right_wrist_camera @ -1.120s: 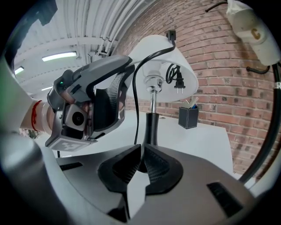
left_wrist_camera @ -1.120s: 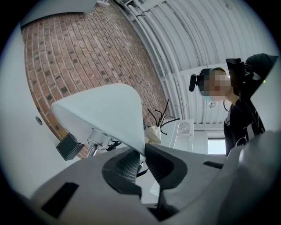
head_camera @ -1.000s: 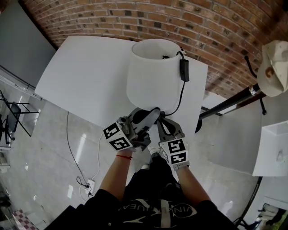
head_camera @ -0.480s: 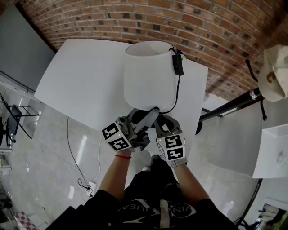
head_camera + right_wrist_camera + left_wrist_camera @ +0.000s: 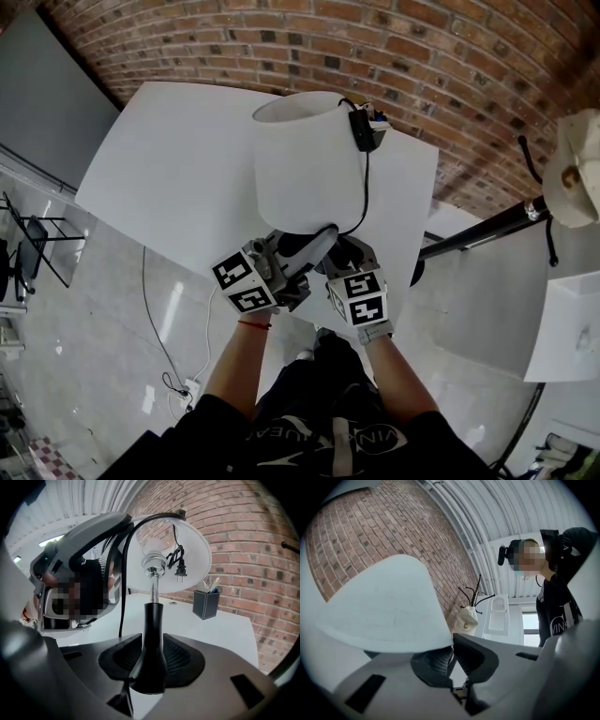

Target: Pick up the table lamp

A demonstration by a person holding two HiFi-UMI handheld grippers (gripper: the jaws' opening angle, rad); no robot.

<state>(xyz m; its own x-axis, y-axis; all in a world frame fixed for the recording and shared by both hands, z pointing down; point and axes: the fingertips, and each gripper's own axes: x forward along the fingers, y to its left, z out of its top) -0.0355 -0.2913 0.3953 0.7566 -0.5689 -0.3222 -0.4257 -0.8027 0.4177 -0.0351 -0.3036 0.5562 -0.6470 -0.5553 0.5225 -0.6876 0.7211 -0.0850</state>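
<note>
The table lamp has a white shade (image 5: 307,164) and a black stem (image 5: 151,634). It stands at the near edge of the white table (image 5: 169,159), with its cord and plug (image 5: 179,571) draped over the shade. My left gripper (image 5: 317,236) reaches up to the shade's lower rim (image 5: 417,641). Its jaws are closing, and the rim sits pinched in the narrow gap of the left gripper (image 5: 452,656). My right gripper (image 5: 345,251) points down at the stem. In the right gripper view the right gripper (image 5: 150,660) straddles the stem with jaws opening, pads off it.
A dark pen holder (image 5: 206,604) stands far back on the table by the brick wall (image 5: 450,56). A coat stand with a cap (image 5: 574,159) is at the right. A power strip (image 5: 187,384) and cable lie on the floor at the left.
The shade has shifted left and tipped farther toward the wall, taking the cord's switch with it. Both grippers have edged forward under it.
</note>
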